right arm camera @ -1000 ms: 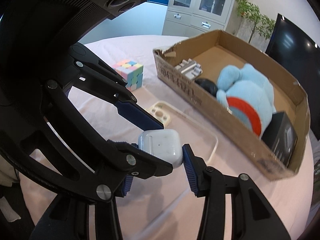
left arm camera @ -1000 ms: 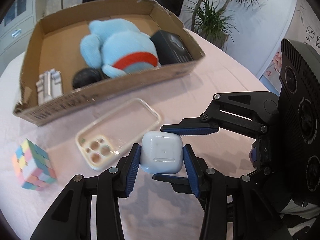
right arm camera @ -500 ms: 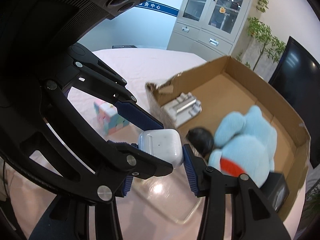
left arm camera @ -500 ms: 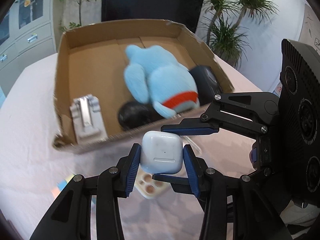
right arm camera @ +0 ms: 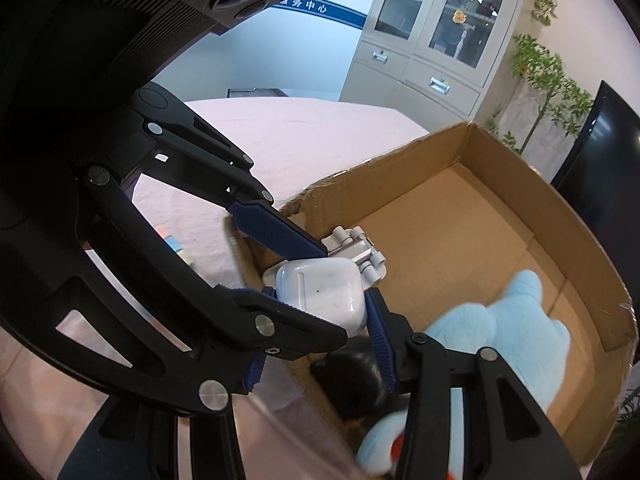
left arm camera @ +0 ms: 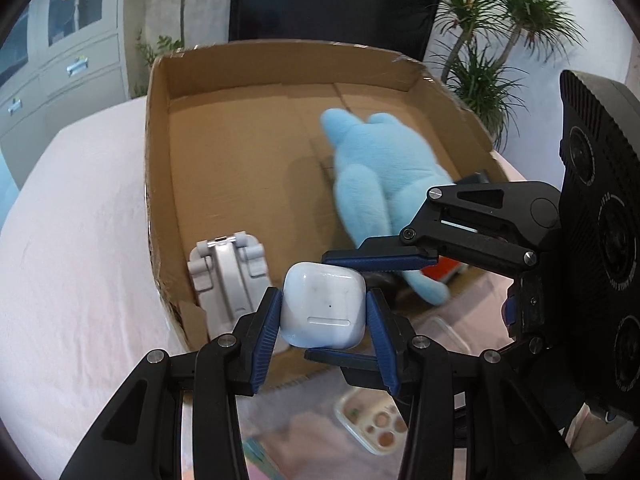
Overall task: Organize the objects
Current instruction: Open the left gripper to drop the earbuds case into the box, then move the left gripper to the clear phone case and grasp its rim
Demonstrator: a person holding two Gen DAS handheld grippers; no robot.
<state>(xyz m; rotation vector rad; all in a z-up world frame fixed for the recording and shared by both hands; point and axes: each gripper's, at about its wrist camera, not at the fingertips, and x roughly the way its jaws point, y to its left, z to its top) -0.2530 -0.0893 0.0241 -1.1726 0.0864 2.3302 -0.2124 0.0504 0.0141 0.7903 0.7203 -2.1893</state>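
Note:
A white earbuds case is pinched from two sides at once. My left gripper is shut on its left and right faces. My right gripper is shut on it crosswise, and its fingers show above and below the case in the left wrist view. The case hangs over the near wall of an open cardboard box, just above a grey folding stand in the box's near corner.
A blue plush toy and a black round object lie in the box; its far half is bare cardboard. A clear phone case and a pastel cube lie on the pink tablecloth in front.
Both grippers have carried the earbuds case together from above the phone case to the box's near wall. The box has grown to fill both views. The grip has not changed.

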